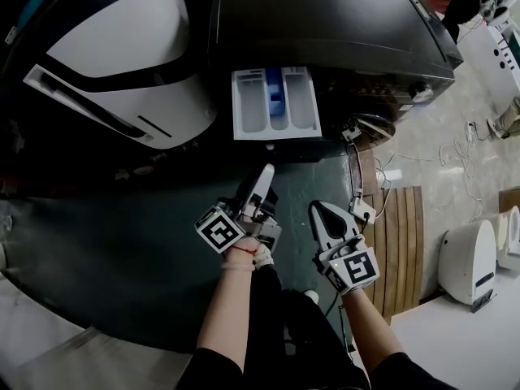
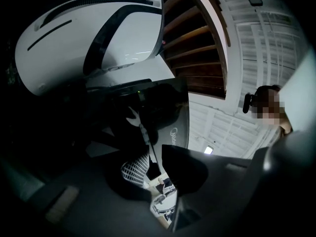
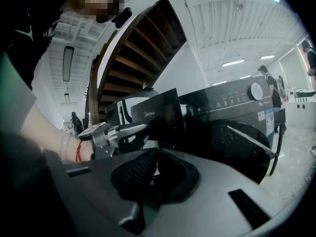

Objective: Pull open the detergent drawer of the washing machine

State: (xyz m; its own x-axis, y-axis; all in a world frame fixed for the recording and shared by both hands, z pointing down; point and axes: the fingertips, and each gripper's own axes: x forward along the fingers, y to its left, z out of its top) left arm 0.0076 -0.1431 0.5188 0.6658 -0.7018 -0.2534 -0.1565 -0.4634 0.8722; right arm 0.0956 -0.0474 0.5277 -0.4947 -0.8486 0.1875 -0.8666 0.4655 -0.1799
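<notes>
The white plastic detergent drawer point(image 1: 276, 104), blue insert showing, stands pulled well out of the dark grey washing machine point(image 1: 325, 23); we judge the task all but done. Short of it hover our left gripper point(image 1: 258, 184), fingers apart and empty, and our right gripper point(image 1: 321, 216), fingers closed on nothing.

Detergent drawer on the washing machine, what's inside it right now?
The detergent drawer shows white compartments, with a blue insert in the middle one. Its rear end is covered by the washing machine.
</notes>
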